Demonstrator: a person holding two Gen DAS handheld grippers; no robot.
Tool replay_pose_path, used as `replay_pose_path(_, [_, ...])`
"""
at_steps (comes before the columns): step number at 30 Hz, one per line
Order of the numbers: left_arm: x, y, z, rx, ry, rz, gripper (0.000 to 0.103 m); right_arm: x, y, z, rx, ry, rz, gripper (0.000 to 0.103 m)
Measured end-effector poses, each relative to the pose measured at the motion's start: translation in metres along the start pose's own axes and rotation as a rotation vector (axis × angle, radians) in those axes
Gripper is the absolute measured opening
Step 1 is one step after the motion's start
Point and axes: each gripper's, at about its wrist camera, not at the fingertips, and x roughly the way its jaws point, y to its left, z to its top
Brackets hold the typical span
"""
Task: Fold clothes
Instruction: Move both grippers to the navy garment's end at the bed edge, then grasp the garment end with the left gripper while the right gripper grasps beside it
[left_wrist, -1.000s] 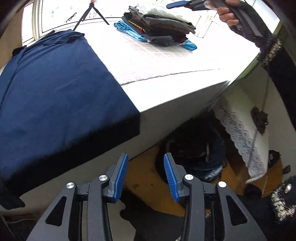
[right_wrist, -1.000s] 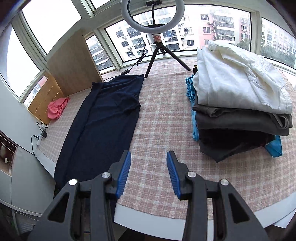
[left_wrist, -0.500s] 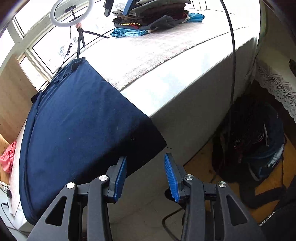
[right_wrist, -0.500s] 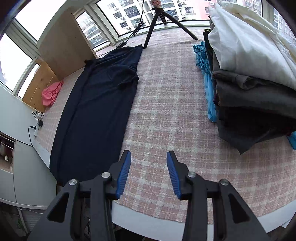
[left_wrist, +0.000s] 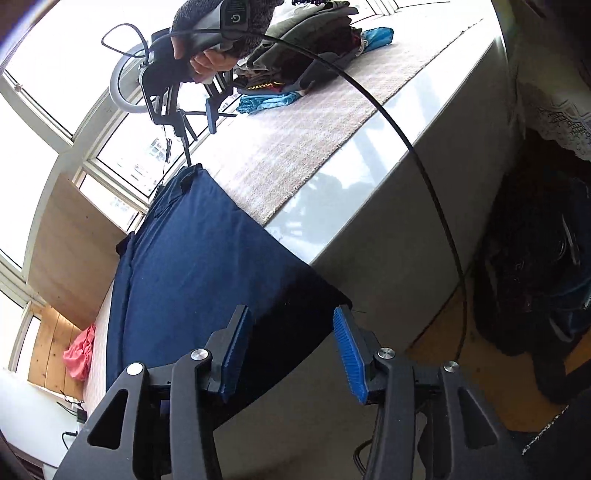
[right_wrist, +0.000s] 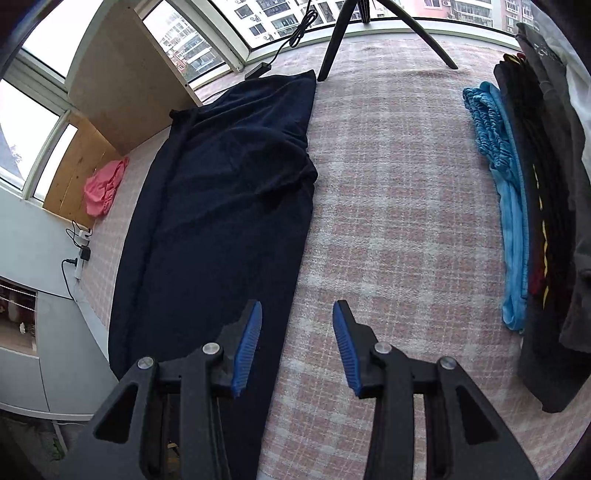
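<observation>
A long navy garment (left_wrist: 192, 258) lies flat on the bench (left_wrist: 369, 206), its long axis running away from both sets of jaws toward the windows, its near end draped over the bench edge. The left gripper (left_wrist: 291, 350), jaws opening and empty, hovers just short of that hanging near corner and looks the nearer of the two. The right gripper (right_wrist: 297, 347), jaws part-open and empty, straddles the garment's right edge from above. A stack of folded clothes (right_wrist: 546, 206) sits well right; tripod legs (right_wrist: 332, 44) stand beyond the far end.
</observation>
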Motion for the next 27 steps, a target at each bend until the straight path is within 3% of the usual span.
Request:
replay_pose_path(7, [0.020,-0.003,0.004,0.079,-0.012,0.000,0.042,0.008,0.004,-0.006,-0.015,0.025,-0.020,0.040])
replay_pose_path(12, [0.012,0.020,0.007,0.020,-0.013,-0.117,0.025,0.013,0.004,0.001,-0.011,0.020,-0.030,0.040])
replay_pose_path(15, [0.008,0.041,0.007,-0.073,0.011,-0.226,0.003,0.023,0.001,0.015,-0.001,0.005,-0.031,0.040])
replay_pose_path(20, [0.007,0.086,0.000,-0.276,0.060,-0.316,0.003,0.051,-0.008,0.057,0.027,-0.046,-0.048,0.044])
replay_pose_path(27, [0.019,0.146,-0.025,-0.528,0.106,-0.382,0.003,0.093,-0.016,0.095,0.120,-0.054,0.077,0.046])
